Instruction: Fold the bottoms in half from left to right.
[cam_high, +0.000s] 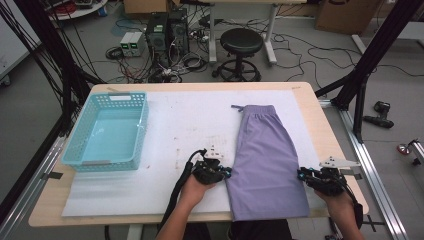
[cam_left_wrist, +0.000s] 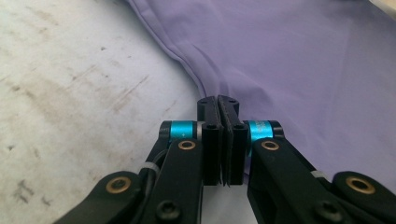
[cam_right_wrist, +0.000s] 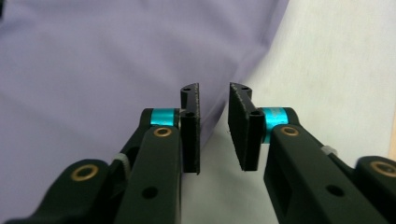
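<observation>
Here the turquoise basket (cam_high: 111, 131) stands near the table's (cam_high: 308, 98) left edge, toward the far left corner, on the white mat (cam_high: 190, 120) that covers most of the tabletop; nothing lies inside it, its pale floor showing bare. The purple shorts (cam_high: 265, 160) lie flat on the right half of the mat, their long axis running from the far edge toward the near edge, with the waistband and its drawstring at the far end and the leg hem at the near edge, where the cloth widens. The left gripper (cam_high: 226, 172) rests at the shorts' left edge, near the near edge of the table; in the left gripper view its fingers (cam_left_wrist: 211, 140) are pressed together at the seam where cloth meets mat, and whether a fold of cloth is caught between them cannot be told. The right gripper (cam_high: 301, 175) sits at the shorts' right edge, close to the table's right side. In the right gripper view its fingers (cam_right_wrist: 191, 135) stand apart with a narrow gap, straddling the cloth's edge without pressing on it.
</observation>
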